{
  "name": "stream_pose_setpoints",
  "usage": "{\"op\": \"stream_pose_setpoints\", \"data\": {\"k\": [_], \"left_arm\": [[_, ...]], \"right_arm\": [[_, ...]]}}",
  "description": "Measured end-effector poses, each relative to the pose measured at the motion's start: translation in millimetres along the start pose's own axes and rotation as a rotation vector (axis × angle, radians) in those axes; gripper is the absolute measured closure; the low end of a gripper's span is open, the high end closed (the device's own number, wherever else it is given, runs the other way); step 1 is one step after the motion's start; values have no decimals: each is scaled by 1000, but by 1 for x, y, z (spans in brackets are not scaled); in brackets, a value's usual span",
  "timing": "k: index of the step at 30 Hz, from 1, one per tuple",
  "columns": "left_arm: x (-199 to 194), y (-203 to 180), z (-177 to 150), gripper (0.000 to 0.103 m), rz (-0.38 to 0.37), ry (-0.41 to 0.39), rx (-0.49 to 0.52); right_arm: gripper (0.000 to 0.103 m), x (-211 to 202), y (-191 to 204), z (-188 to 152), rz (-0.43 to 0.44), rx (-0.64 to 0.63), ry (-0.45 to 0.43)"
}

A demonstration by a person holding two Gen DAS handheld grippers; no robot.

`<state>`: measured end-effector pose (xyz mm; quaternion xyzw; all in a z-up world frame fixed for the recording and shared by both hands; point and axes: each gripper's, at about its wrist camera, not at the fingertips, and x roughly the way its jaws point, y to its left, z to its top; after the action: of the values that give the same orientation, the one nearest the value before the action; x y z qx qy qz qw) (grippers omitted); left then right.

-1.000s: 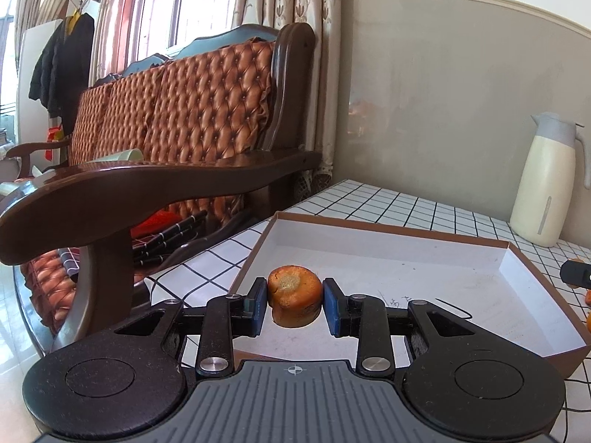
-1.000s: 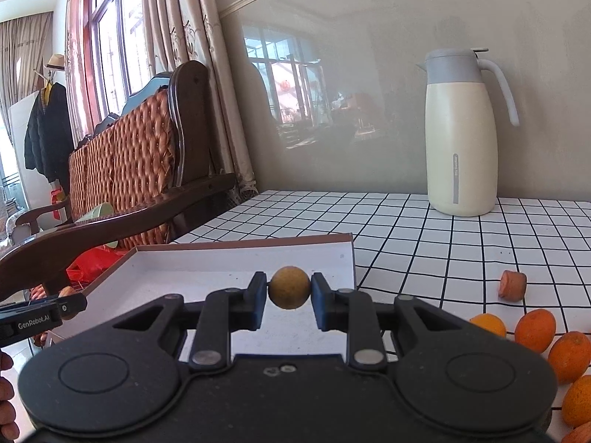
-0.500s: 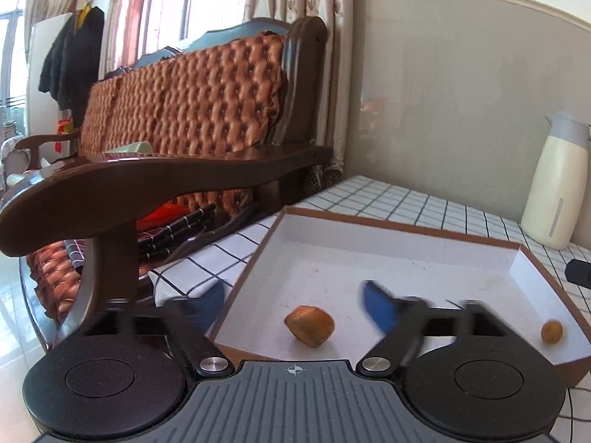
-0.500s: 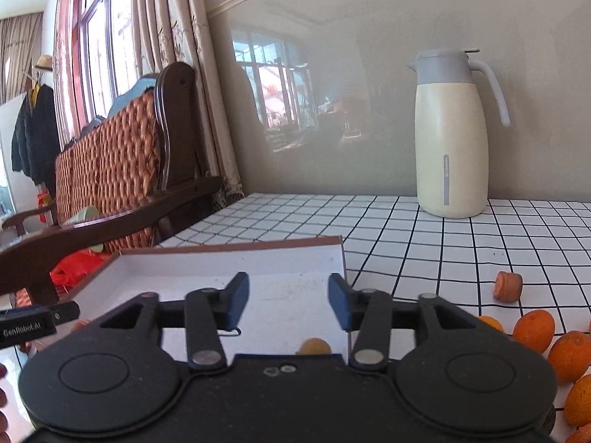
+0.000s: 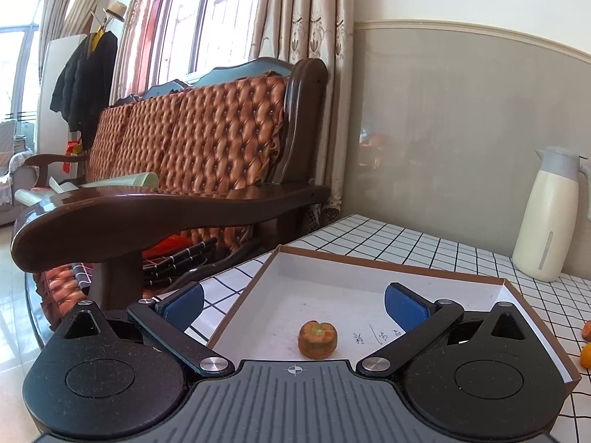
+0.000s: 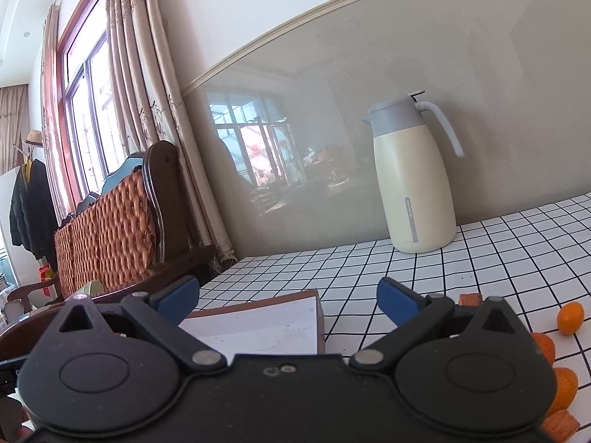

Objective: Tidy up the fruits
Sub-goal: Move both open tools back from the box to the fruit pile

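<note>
A white tablecloth with a black grid pattern is spread over the table and fills the lower right of both views, with a glossy grey wall panel behind it. In the left part of each frame a dark wooden sofa with tufted orange-brown leather cushions is seen, beige patterned curtains are hung beside a window above it, and a black coat is hung at the far left under a straw hat. A cream thermos jug with a grey lid and handle is set upright on the cloth against the wall. A shallow cardboard box with a white inside and brown rim is laid on the cloth in the lower middle of the left wrist view; a small, squat orange-brown fruit is lying on its floor near the front edge, beside some handwriting. In the right wrist view only a corner of the box is shown. Small orange fruits are scattered on the cloth at the lower right edge, well apart from the box. The left gripper is spread wide over the box, nothing held, the fruit lying free below. The right gripper is being opened, its blue pads wide apart with nothing between them.
</note>
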<state>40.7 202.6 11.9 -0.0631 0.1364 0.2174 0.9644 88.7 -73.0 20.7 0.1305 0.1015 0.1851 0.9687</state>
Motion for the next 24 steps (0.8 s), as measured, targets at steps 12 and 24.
{"op": "stream_pose_setpoints", "data": {"k": [12,24], "left_arm": [[-14,-28,-3,0,-55,-14,39],[-38,-97,-13,0,-233,-41,133]], "right_arm": [[6,-26,-13,-7,-33,-66,31],[6,-63,-46,-4,-155,-104,2]]}}
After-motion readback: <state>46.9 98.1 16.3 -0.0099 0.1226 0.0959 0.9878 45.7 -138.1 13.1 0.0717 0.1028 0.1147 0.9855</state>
